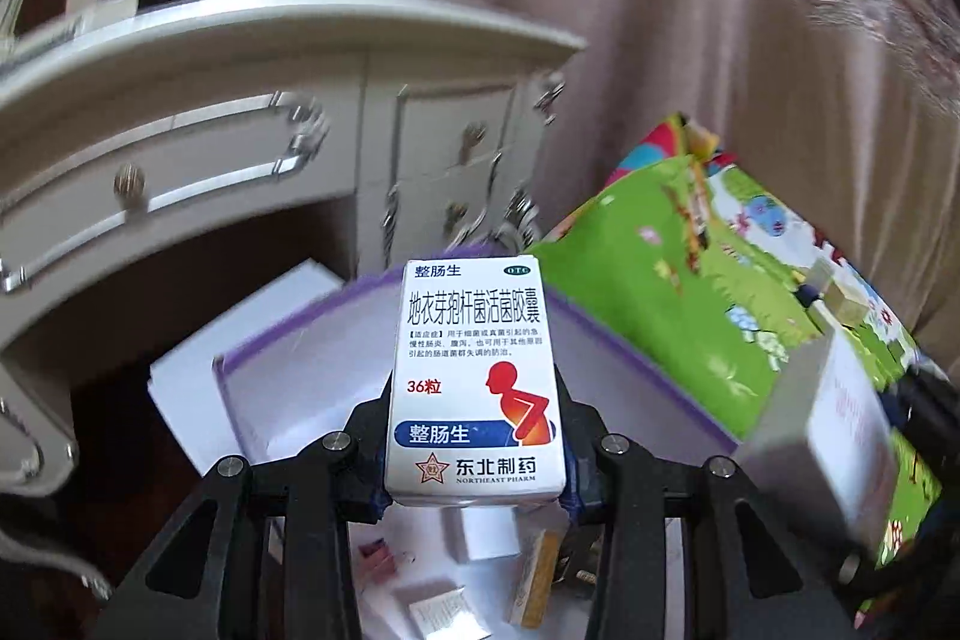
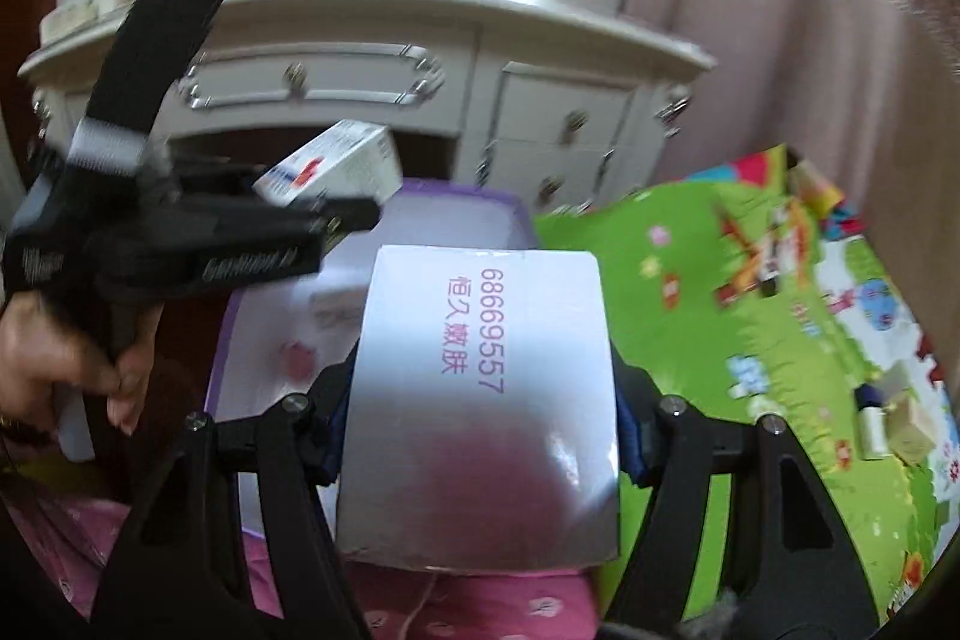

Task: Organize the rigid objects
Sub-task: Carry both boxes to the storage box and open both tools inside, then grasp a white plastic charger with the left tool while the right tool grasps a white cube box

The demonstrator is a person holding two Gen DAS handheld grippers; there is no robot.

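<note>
Left gripper clamps an upright medicine box over the purple-rimmed bin, nearer it than the right gripper, clamped on a wider white box at the bin's near edge.

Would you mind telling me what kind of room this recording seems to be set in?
Most likely a bedroom in a home, with the work done at floor level. A cream dressing table with ornate drawer handles stands against long curtains, and a colourful children's play mat covers the floor.
</note>
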